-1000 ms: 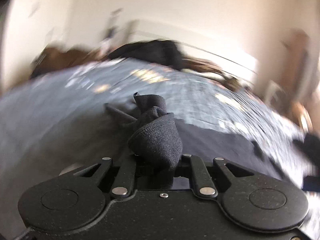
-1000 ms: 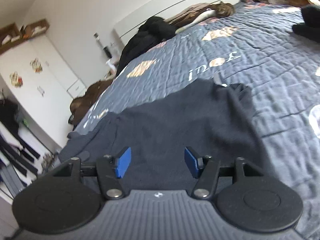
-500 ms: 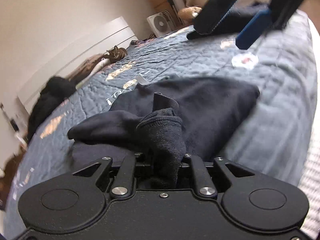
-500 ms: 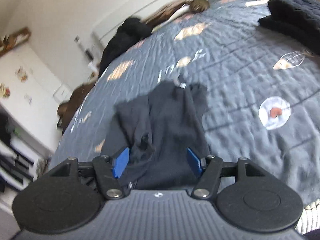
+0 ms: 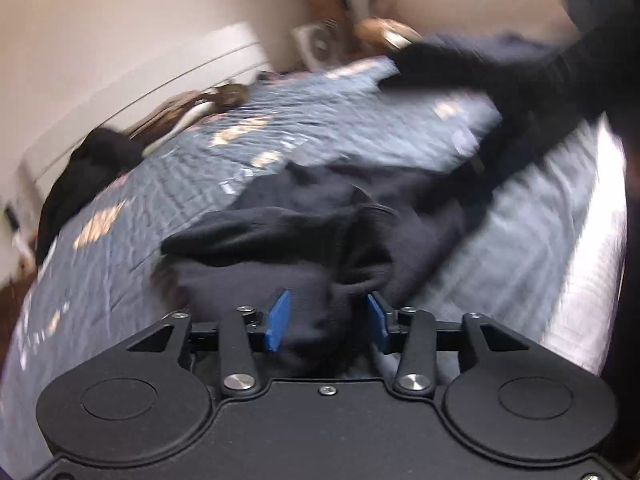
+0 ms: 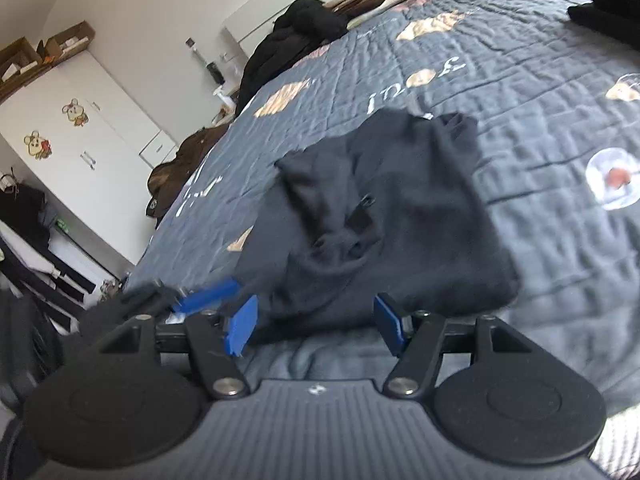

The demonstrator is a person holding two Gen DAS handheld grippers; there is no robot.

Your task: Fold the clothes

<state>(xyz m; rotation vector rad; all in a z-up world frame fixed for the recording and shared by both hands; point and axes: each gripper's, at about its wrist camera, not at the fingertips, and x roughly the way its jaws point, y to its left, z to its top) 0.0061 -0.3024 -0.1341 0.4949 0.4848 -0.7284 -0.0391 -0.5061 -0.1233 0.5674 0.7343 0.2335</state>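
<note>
The jaws of the left gripper are opening with the sleeve cuff between but unpressed, those of the right gripper spread and empty just short of the dark sweater, which lies lengthwise away on the bed, nearer the left.

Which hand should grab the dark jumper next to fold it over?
Probably the right gripper: its open jaws sit at the near edge of the half-folded dark navy knit jumper on the grey-blue quilted bedspread. The left gripper is just opening, with cloth between its blue pads.
</note>
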